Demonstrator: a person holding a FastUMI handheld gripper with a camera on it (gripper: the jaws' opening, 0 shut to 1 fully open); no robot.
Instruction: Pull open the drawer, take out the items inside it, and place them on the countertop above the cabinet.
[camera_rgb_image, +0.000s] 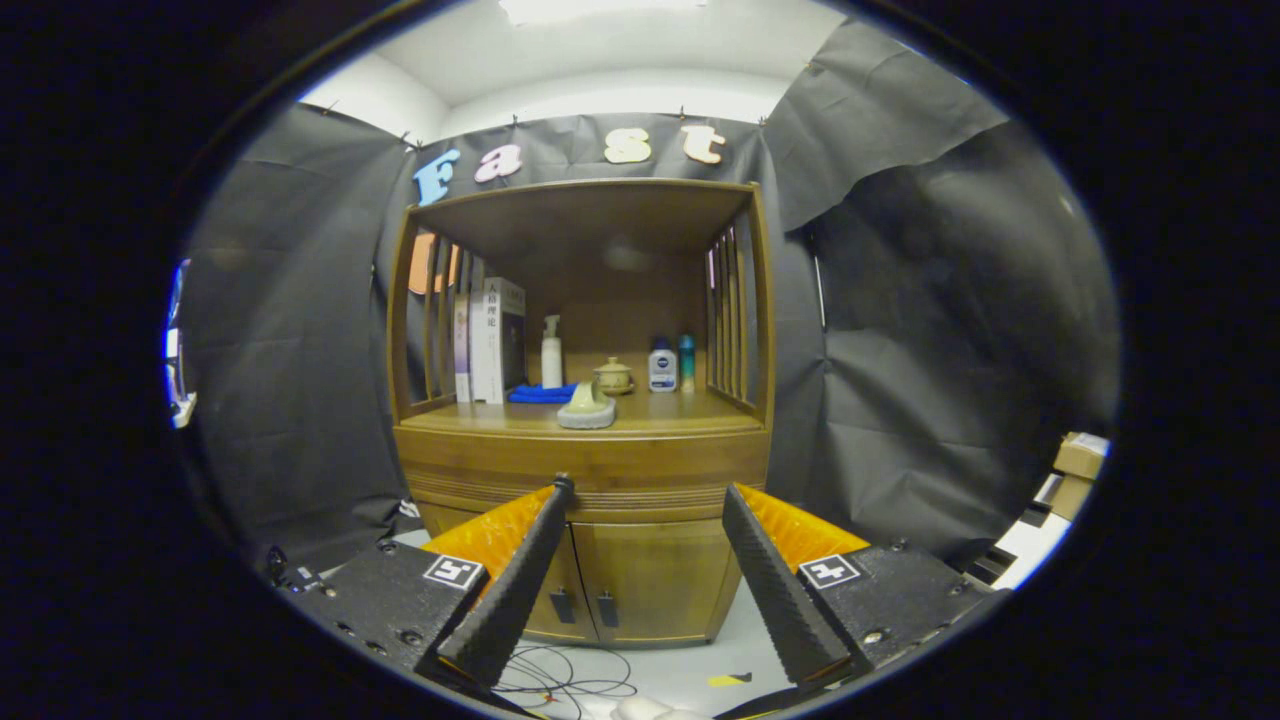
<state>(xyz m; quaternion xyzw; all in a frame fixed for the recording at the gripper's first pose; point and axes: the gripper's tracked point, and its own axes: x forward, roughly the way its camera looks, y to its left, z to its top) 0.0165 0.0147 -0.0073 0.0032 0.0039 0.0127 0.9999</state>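
Black cloth hangs all around this little booth, and a pale floor (690, 670) runs under everything. Closest of all, some thin wires (560, 685) lie loose on that floor, just by the fingers.

Next comes the gripper (645, 490). Its two fingers (520, 580) are spread wide apart with nothing between them, so it holds nothing. They point at the wooden cabinet (585, 460), which stands a bit ahead, not touching them.

Low on the cabinet are two small doors (640, 580) with dark little handles. Above the doors is the drawer (585, 470), a wide wooden band with thin grooves along its lower edge. It looks shut. No knob can be seen on it, so the best place to grab is probably under that grooved lip. I think the drawer is hard and stiff and won't bend. It may feel a bit heavy and may stick, so a slow, straight pull seems wise. What is inside is hidden, so how those things will feel cannot be told yet.

On top of the drawer is the countertop (700, 412). Near its front sits a small pale dish (586, 410). Behind it are a little lidded pot (613, 377), a blue cloth (540, 393), a white pump bottle (551, 352), some books (490, 340), and two small bottles (672, 364). There is bare space at the front right for new things. The pot and dish look like they could break, so keep away from them.
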